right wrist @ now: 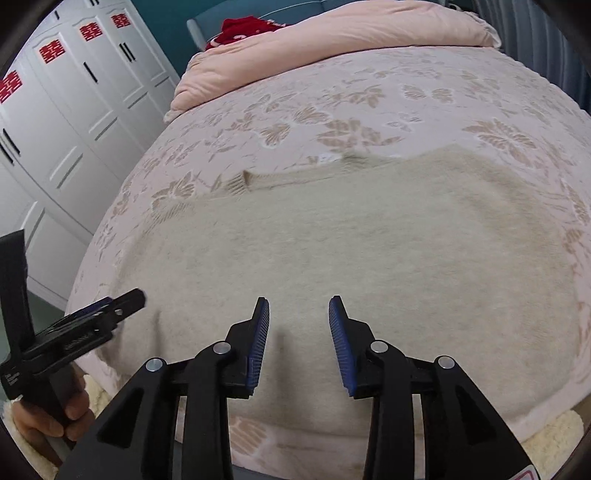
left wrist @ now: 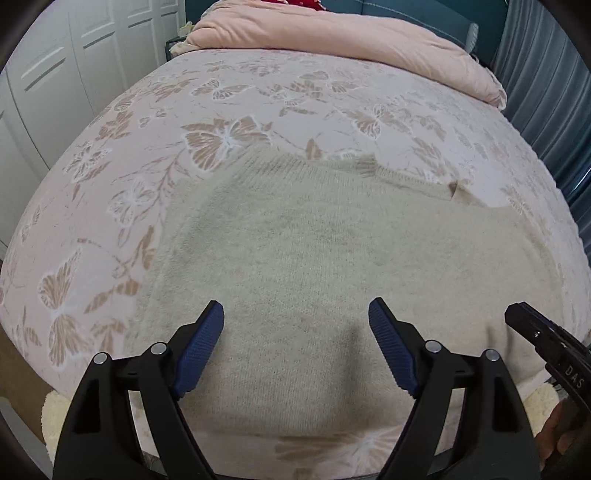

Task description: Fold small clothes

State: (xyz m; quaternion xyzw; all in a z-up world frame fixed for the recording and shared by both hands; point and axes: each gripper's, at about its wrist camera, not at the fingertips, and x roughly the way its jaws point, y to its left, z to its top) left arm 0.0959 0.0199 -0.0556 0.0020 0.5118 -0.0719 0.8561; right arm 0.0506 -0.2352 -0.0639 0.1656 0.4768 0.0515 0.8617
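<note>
A cream knitted sweater (left wrist: 314, 258) lies flat on the bed, its ribbed hem on the far side; it also shows in the right wrist view (right wrist: 351, 251). My left gripper (left wrist: 296, 314) is open and empty, hovering over the sweater's near part. My right gripper (right wrist: 299, 306) is open and empty, also over the near part. The right gripper's tip (left wrist: 517, 317) shows at the right edge of the left wrist view. The left gripper (right wrist: 122, 301) shows from the side at the left of the right wrist view.
The bed (left wrist: 147, 166) has a pink butterfly-patterned cover. A pink duvet (left wrist: 351, 33) is piled at the far end, with a red item (right wrist: 240, 31) behind it. White wardrobe doors (right wrist: 74, 110) stand on the left. Grey curtains (left wrist: 546, 74) hang on the right.
</note>
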